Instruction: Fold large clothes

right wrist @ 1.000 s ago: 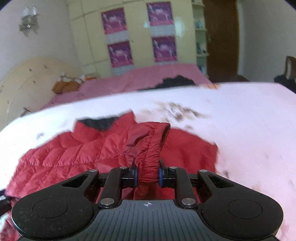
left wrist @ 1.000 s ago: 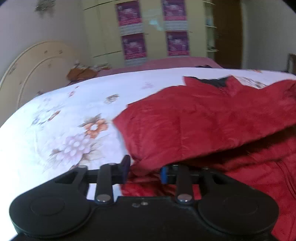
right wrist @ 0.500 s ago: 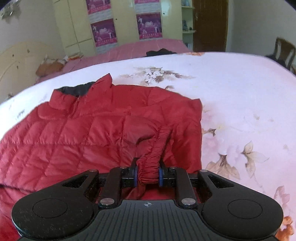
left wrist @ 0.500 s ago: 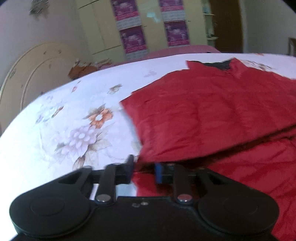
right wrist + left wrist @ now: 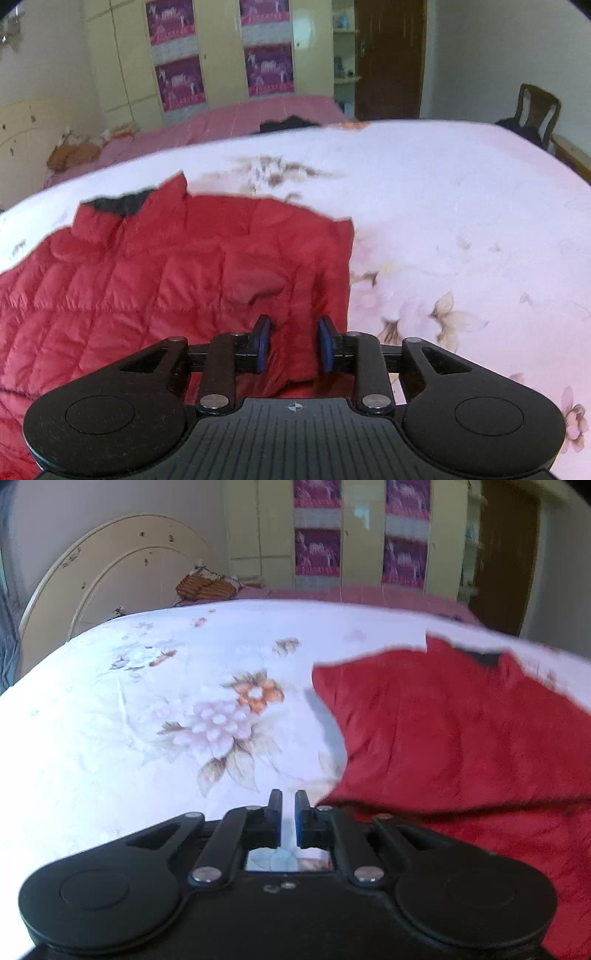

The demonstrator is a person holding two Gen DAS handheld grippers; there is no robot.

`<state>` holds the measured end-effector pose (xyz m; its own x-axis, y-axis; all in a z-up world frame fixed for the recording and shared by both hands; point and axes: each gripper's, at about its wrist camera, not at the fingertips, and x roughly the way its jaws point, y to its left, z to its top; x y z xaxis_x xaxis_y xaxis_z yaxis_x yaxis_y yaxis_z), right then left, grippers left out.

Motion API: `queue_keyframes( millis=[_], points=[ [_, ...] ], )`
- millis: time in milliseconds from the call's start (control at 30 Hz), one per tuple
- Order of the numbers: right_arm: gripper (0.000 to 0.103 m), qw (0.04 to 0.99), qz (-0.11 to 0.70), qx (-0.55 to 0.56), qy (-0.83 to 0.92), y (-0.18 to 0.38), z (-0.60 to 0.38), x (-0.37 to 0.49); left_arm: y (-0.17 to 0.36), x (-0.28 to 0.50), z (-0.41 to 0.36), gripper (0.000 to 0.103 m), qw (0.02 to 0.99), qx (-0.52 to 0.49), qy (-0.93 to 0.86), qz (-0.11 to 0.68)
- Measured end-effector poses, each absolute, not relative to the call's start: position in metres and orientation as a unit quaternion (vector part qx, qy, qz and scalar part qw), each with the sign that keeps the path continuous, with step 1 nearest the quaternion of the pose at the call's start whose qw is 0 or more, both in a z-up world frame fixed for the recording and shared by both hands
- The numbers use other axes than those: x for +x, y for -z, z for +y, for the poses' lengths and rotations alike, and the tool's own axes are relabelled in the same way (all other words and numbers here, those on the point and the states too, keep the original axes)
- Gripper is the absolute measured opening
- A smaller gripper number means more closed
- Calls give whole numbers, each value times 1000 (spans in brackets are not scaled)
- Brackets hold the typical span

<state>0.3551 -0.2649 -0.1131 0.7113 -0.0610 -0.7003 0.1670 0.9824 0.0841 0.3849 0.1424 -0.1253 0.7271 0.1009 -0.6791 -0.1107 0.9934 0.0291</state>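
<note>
Your right gripper point(image 5: 293, 345) has just been opening around the red jacket point(image 5: 166, 280) sleeve; left gripper point(image 5: 287, 821) is closed empty. Sleeve could unfold if snagged.

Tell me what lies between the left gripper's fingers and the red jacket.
Only bare floral bedsheet separates the left gripper from the red jacket, in the left wrist view.

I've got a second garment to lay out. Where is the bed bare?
Bare floral sheet lies left of the red quilted jacket, towards the cream headboard. More lies right of it, towards the wooden chair. The middle is taken.
</note>
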Motion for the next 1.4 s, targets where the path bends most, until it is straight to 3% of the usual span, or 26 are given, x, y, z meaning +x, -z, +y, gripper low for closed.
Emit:
queue_keyframes(
  millis=[33, 67, 200, 267, 300, 633, 900, 1300, 1400],
  points=[
    [62, 925, 368, 68, 62, 110, -264, 355, 120, 385, 143, 9, 932, -10, -56, 359],
    [67, 928, 360, 70, 61, 107, -264, 356, 117, 389, 141, 9, 933, -11, -50, 355],
    [64, 933, 351, 71, 29, 102, -249, 367, 110, 415, 119, 10, 939, -10, -12, 343],
    [44, 932, 357, 58, 9, 104, -236, 376, 111, 430, 104, 10, 941, -3, 6, 340],
    [42, 931, 362, 52, 1, 107, -229, 383, 113, 436, 96, 10, 941, 1, 12, 339],
    [41, 919, 395, 7, -3, 148, -211, 426, 153, 483, 70, 11, 925, 12, 27, 379],
    [41, 916, 400, -28, 5, 165, -220, 437, 156, 486, 66, 11, 922, 16, 18, 387],
    [42, 923, 385, 7, -9, 134, -231, 420, 148, 487, 69, 11, 918, -1, 15, 396],
    [42, 926, 376, 0, -24, 124, -227, 397, 141, 480, 69, 20, 922, -2, 9, 387]
  ],
)
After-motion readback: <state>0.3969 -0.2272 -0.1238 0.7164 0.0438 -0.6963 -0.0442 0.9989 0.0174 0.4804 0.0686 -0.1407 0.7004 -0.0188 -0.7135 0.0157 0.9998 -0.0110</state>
